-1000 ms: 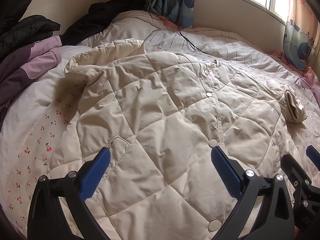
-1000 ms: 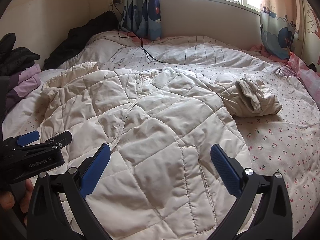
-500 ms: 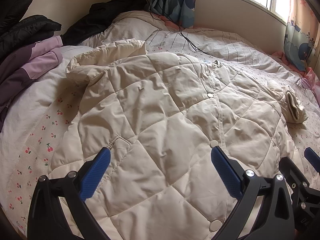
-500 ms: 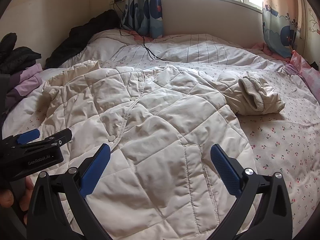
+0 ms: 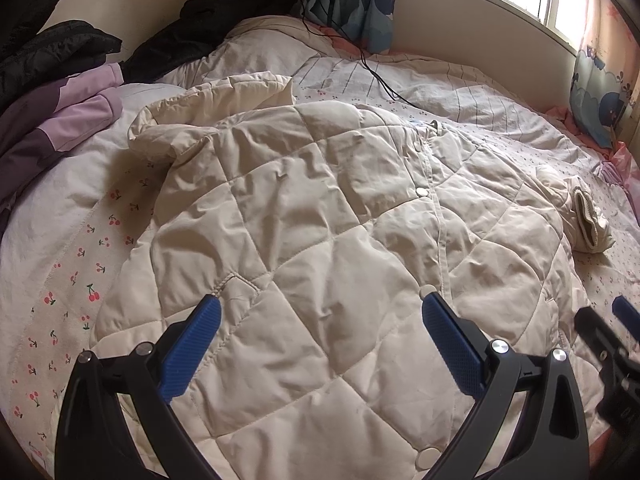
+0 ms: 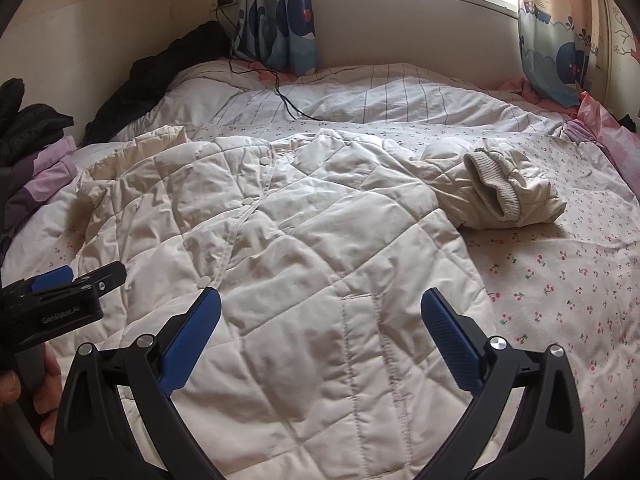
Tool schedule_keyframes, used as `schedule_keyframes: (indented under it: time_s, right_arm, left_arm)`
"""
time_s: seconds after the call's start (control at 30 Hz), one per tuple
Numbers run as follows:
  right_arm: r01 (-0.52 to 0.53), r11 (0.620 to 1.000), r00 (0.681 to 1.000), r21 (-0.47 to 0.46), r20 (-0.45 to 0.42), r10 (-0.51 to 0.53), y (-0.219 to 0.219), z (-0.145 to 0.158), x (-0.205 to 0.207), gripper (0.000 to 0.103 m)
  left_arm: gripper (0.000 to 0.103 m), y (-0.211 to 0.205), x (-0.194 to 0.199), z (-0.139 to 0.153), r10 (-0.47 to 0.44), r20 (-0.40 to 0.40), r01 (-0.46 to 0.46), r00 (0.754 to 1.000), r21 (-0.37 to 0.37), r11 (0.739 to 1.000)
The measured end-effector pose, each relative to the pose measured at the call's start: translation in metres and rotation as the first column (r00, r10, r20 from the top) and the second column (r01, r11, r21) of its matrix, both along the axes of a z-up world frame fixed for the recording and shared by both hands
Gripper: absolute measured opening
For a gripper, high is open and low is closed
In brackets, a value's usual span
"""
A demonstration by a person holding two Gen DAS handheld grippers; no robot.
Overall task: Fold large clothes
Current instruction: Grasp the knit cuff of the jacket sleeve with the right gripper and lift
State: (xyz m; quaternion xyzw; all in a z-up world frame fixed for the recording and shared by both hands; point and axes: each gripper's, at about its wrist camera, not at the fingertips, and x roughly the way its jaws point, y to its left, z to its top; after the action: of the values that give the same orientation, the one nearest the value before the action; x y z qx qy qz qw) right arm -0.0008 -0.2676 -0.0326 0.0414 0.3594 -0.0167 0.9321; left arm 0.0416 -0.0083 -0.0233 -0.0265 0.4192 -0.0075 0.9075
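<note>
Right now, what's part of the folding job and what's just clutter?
Job:
cream quilted coat, spread on the bed
left tool, open
right tool, open

Clutter:
purple garment
black jackets
black cable
curtains

The quilted coat [image 6: 304, 248] lies spread on the bed [image 6: 560, 280], its cuffed sleeve [image 6: 500, 192] folded at right. Piled clothes [image 5: 60, 120] sit far left; a cable [image 6: 288, 100] trails behind.

Bed [image 6: 560, 280] open right of jacket [image 6: 320, 240]; clothes pile [image 5: 60, 120] blocks left.
</note>
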Motion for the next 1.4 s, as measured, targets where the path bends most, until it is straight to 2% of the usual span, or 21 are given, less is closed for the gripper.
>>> schedule_keyframes:
  time_s: [0.1, 0.17, 0.27, 0.3, 0.33, 0.4, 0.47, 0.6, 0.67, 0.73, 0.83, 0.9, 0.97, 1.03, 1.1, 1.17, 1.2, 1.23, 1.3, 1.33, 1.4]
  right_arm:
    - [0.036, 0.999, 0.999, -0.039, 0.016, -0.036, -0.03, 0.01, 0.016, 0.097]
    - [0.054, 0.998, 0.998, -0.033, 0.027, -0.053, -0.059, 0.016, 0.03, 0.097]
    - [0.049, 0.994, 0.999, -0.094, -0.016, -0.051, -0.099, 0.013, 0.067, 0.097]
    - [0.037, 0.992, 0.998, -0.119, -0.048, -0.043, -0.111, 0.008, 0.083, 0.093]
    - [0.024, 0.99, 0.995, -0.142, -0.088, -0.037, -0.121, 0.001, 0.098, 0.081]
    - [0.008, 0.988, 0.986, -0.156, -0.163, -0.034, -0.14, -0.014, 0.12, 0.067]
    - [0.018, 0.984, 0.976, -0.177, -0.209, -0.056, -0.158, -0.027, 0.135, 0.065]
    - [0.033, 0.984, 0.97, -0.174, -0.23, -0.073, -0.183, -0.045, 0.147, 0.064]
    - [0.021, 0.984, 0.969, -0.176, -0.239, -0.063, -0.193, -0.051, 0.152, 0.051]
    - [0.023, 0.989, 0.967, -0.146, -0.247, -0.059, -0.207, -0.052, 0.156, 0.023]
    - [0.059, 0.994, 0.977, -0.097, -0.197, -0.077, -0.234, -0.032, 0.153, 0.015]
    - [0.137, 0.991, 0.981, -0.01, -0.134, -0.137, -0.268, -0.01, 0.143, 0.014]
    - [0.246, 0.963, 0.968, 0.108, -0.079, -0.238, -0.313, 0.01, 0.128, 0.014]
    - [0.376, 0.89, 0.925, 0.258, -0.058, -0.374, -0.372, 0.02, 0.108, 0.014]
    - [0.44, 0.8, 0.895, 0.408, -0.123, -0.43, -0.42, 0.01, 0.096, 0.017]
    - [0.455, 0.701, 0.886, 0.55, -0.203, -0.416, -0.453, -0.011, 0.084, 0.026]
    - [0.44, 0.671, 0.894, 0.597, -0.214, -0.395, -0.459, -0.02, 0.08, 0.041]
    - [0.423, 0.663, 0.901, 0.617, -0.206, -0.383, -0.462, -0.026, 0.075, 0.054]
    - [0.411, 0.671, 0.905, 0.617, -0.189, -0.381, -0.464, -0.034, 0.073, 0.062]
    - [0.407, 0.664, 0.905, 0.628, -0.181, -0.384, -0.466, -0.039, 0.073, 0.067]
    - [0.414, 0.628, 0.896, 0.659, -0.174, -0.409, -0.474, -0.048, 0.076, 0.071]
  left_arm:
    - [0.097, -0.003, 0.001, 0.001, -0.007, 0.002, 0.007, 1.0, 0.004, 1.0]
    - [0.097, -0.003, 0.002, 0.001, -0.013, -0.004, 0.013, 1.0, -0.008, 1.0]
    - [0.097, -0.002, 0.002, 0.003, -0.018, -0.007, 0.018, 1.0, -0.028, 0.999]
    - [0.097, -0.001, 0.002, 0.004, -0.018, -0.006, 0.018, 1.0, -0.031, 0.999]
    - [0.097, -0.001, 0.002, 0.004, -0.018, -0.006, 0.018, 1.0, -0.033, 0.999]
    - [0.097, 0.0, 0.004, 0.003, -0.012, -0.011, 0.012, 1.0, -0.035, 0.999]
    - [0.097, 0.002, 0.007, 0.0, -0.005, -0.02, 0.005, 1.0, -0.038, 0.999]
    - [0.097, 0.005, 0.01, -0.005, 0.006, -0.036, -0.007, 0.999, -0.039, 0.999]
    - [0.097, 0.004, 0.012, -0.007, 0.005, -0.044, -0.006, 0.999, -0.035, 0.999]
    - [0.097, 0.002, 0.012, -0.01, 0.001, -0.05, -0.002, 0.999, -0.029, 1.0]
    - [0.097, -0.001, 0.013, -0.012, -0.001, -0.05, 0.001, 0.999, -0.01, 1.0]
    - [0.097, -0.002, 0.013, -0.013, -0.001, -0.05, 0.001, 0.999, -0.003, 1.0]
    - [0.097, -0.004, 0.013, -0.014, -0.003, -0.05, 0.003, 0.999, 0.007, 1.0]
    - [0.097, -0.005, 0.013, -0.014, -0.004, -0.048, 0.005, 0.999, 0.014, 1.0]
    - [0.097, -0.006, 0.013, -0.015, -0.005, -0.046, 0.006, 0.999, 0.022, 1.0]
    - [0.097, -0.006, 0.014, -0.017, -0.004, -0.052, 0.005, 0.999, 0.025, 1.0]
    - [0.097, -0.006, 0.014, -0.018, -0.003, -0.057, 0.004, 0.998, 0.023, 1.0]
    - [0.097, -0.006, 0.014, -0.019, -0.003, -0.061, 0.004, 0.998, 0.021, 1.0]
    - [0.097, -0.005, 0.014, -0.02, 0.0, -0.066, 0.001, 0.998, 0.02, 1.0]
    - [0.097, -0.005, 0.014, -0.02, 0.001, -0.065, 0.0, 0.998, 0.021, 1.0]
    - [0.097, -0.006, 0.014, -0.02, 0.002, -0.06, 0.0, 0.998, 0.028, 1.0]
